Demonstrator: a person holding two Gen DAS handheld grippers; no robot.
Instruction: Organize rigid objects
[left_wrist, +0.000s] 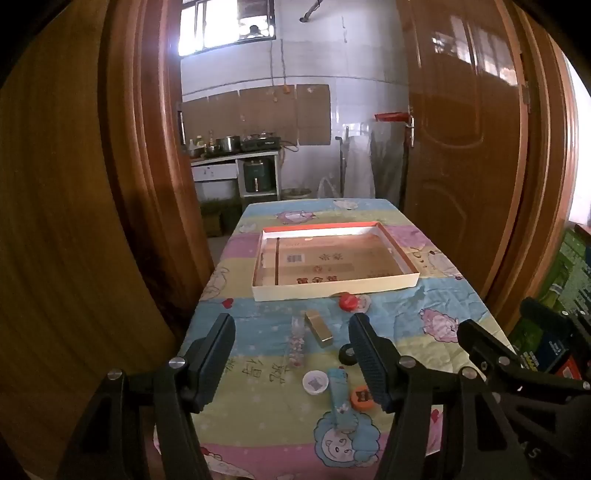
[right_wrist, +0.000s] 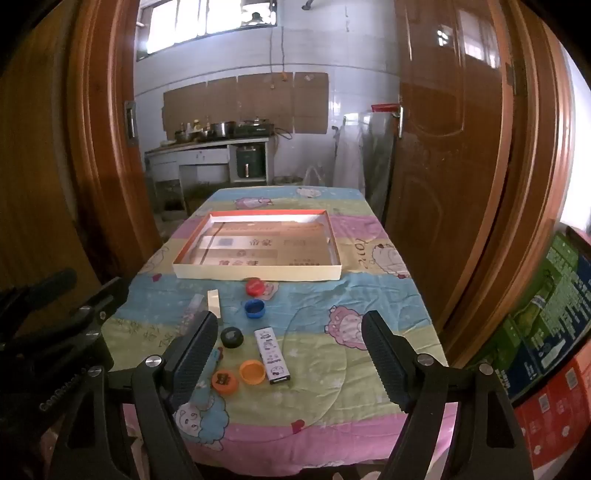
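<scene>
The surface (right_wrist: 369, 295) carries an empty tray (right_wrist: 334, 254) at its far end — seemingly the bin for sorting. Caps (right_wrist: 255, 308) and small boxes (right_wrist: 273, 355) lie loose nearer. Both grippers, left (left_wrist: 291, 354) and right (right_wrist: 288, 354), hover with jaws wide, holding nothing.

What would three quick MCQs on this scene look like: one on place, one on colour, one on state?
1. Where is the red cap?
A. inside the box
B. on the cloth just in front of the box
C. between the fingers

2. What colour is the cap next behind the black cap?
A. blue
B. green
C. white

3. How is the right gripper?
A. shut on a cap
B. shut, holding nothing
C. open, holding nothing

Answers:
1 B, it lies against the shallow box outside its front wall.
2 A, it is plainly blue.
3 C, the fingers stand wide apart.
</scene>
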